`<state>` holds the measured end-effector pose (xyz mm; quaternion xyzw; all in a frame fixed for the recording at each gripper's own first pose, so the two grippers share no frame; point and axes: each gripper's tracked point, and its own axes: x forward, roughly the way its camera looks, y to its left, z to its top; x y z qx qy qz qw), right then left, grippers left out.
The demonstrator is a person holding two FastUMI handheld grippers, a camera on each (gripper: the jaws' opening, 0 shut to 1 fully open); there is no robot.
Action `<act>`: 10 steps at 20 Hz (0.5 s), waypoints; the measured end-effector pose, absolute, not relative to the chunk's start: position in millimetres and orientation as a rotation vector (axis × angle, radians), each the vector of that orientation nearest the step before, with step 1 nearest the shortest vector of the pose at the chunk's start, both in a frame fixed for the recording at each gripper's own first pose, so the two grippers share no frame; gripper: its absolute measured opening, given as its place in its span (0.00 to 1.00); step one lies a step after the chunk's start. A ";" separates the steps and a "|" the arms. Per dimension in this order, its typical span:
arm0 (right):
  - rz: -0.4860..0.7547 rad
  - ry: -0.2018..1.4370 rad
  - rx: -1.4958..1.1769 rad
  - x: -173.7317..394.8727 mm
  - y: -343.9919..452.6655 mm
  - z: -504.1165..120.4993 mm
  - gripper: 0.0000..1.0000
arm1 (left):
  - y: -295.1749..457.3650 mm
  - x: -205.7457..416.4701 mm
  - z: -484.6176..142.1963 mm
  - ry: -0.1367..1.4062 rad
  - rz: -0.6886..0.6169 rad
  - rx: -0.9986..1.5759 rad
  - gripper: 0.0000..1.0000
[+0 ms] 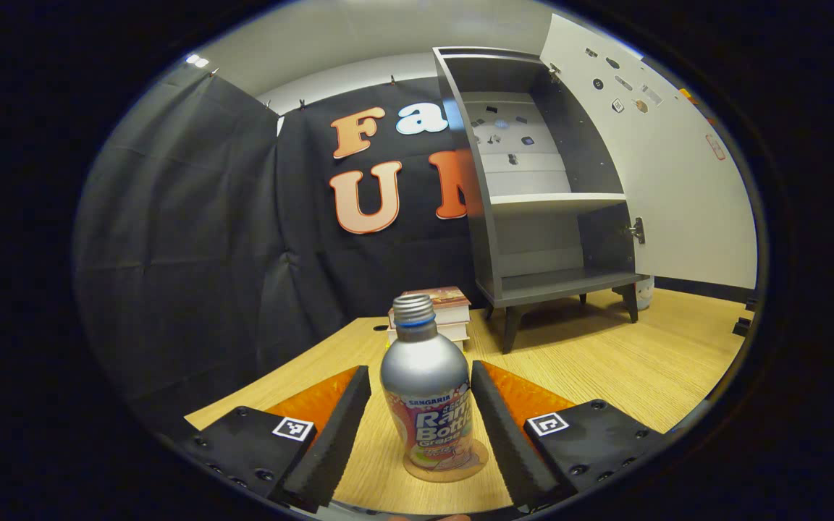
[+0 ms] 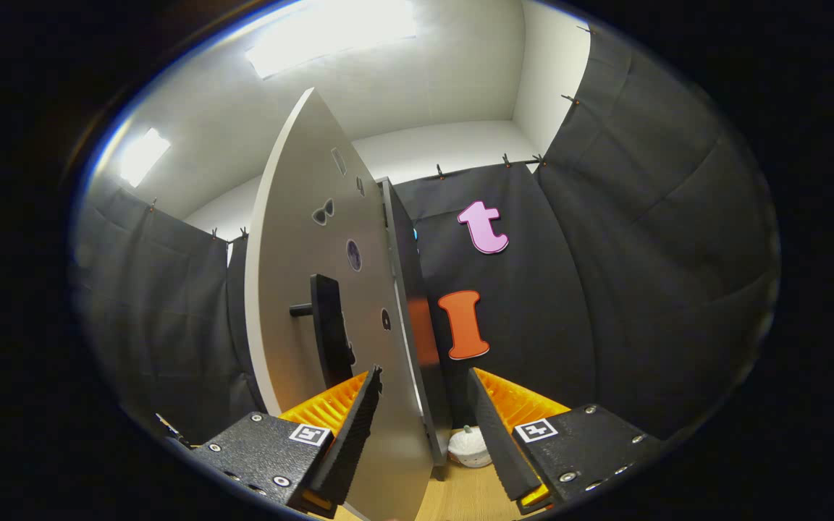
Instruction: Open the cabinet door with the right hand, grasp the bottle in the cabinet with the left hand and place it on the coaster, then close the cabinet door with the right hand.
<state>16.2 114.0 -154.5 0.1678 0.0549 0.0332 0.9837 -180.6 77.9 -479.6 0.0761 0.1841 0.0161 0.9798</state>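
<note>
A silver bottle (image 1: 426,394) with a colourful label stands upright on a round coaster (image 1: 478,463) on the wooden table. My left gripper (image 1: 420,376) is open, one finger on each side of the bottle, with a thin gap showing on the left side. Farther back stands the grey cabinet (image 1: 533,217) with bare shelves and its white door (image 1: 667,159) swung wide. In the right gripper view, the white door (image 2: 301,289) fills the left, its dark handle (image 2: 329,329) just above my left finger. My right gripper (image 2: 423,380) is open, with the door's lower edge running between its fingers.
A stack of books (image 1: 437,311) lies on the table beside the cabinet's legs. A small white object (image 2: 469,445) sits on the floor by the cabinet's foot. Black cloth walls close the booth. Bare wooden table (image 1: 627,362) stretches right of the bottle.
</note>
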 end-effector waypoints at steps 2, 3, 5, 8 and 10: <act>0.074 0.095 0.338 14.5 113.5 -148.5 0.78 | 72.6 -178.9 -463.5 0.353 0.013 0.146 0.95; 0.078 0.088 0.334 13.2 113.5 -145.1 0.78 | 72.3 -177.3 -454.5 0.345 0.012 0.148 0.92; 0.082 0.076 0.321 9.5 112.9 -141.8 0.78 | 76.9 -173.0 -437.8 0.328 0.024 0.163 0.92; 0.071 0.083 0.290 14.7 108.4 -141.4 0.78 | 81.8 -163.1 -412.2 0.304 0.040 0.165 0.91; 0.074 0.108 0.269 16.7 110.2 -146.1 0.77 | 80.2 -154.8 -394.7 0.291 0.034 0.136 0.91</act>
